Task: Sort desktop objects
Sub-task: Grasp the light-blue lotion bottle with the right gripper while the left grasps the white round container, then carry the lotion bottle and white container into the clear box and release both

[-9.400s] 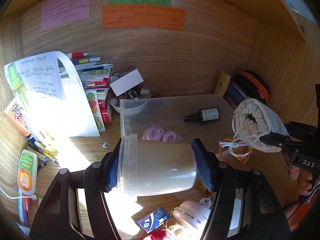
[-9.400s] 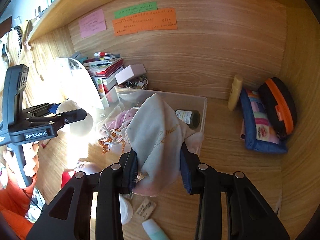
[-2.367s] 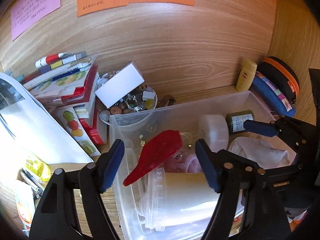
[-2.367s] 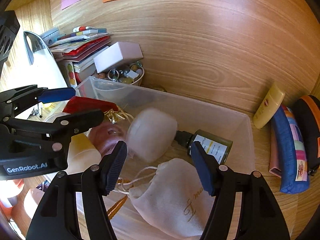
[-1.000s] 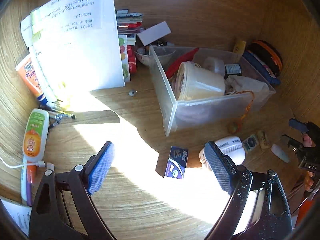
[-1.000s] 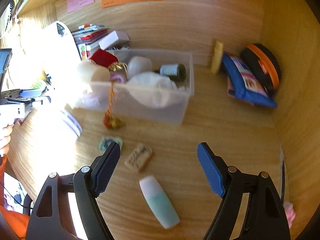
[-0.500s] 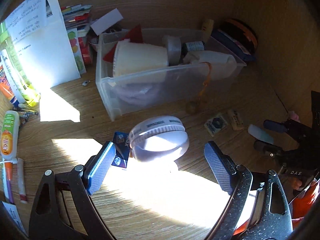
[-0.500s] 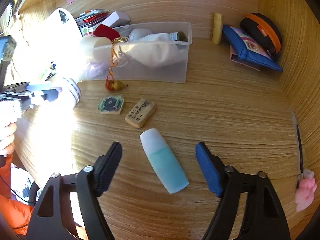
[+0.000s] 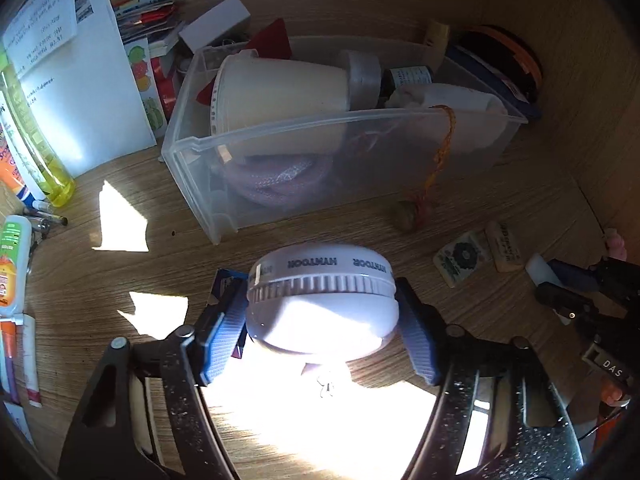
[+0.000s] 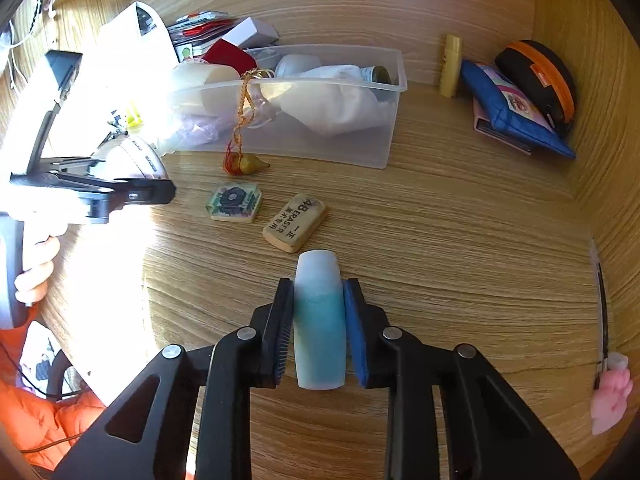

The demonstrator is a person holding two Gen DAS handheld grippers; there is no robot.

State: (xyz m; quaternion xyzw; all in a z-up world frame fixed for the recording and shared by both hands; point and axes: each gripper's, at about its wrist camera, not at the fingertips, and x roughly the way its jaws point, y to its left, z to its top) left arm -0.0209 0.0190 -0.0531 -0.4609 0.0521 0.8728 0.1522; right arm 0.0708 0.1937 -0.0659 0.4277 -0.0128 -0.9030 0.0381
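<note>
Right wrist view: the right gripper has just closed on a teal bottle. Left gripper, jaws also just closing, clamps a round white case on the desk.

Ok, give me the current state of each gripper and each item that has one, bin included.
left gripper: jaws just closing, pads on the white round jar.
right gripper: shut on the teal bottle, which lies on the desk.
clear bin: lidless, nearly full.
big cup: on its side in the bin.
eraser: flat on the desk.
orange-trimmed pouch: zipped shut.
</note>
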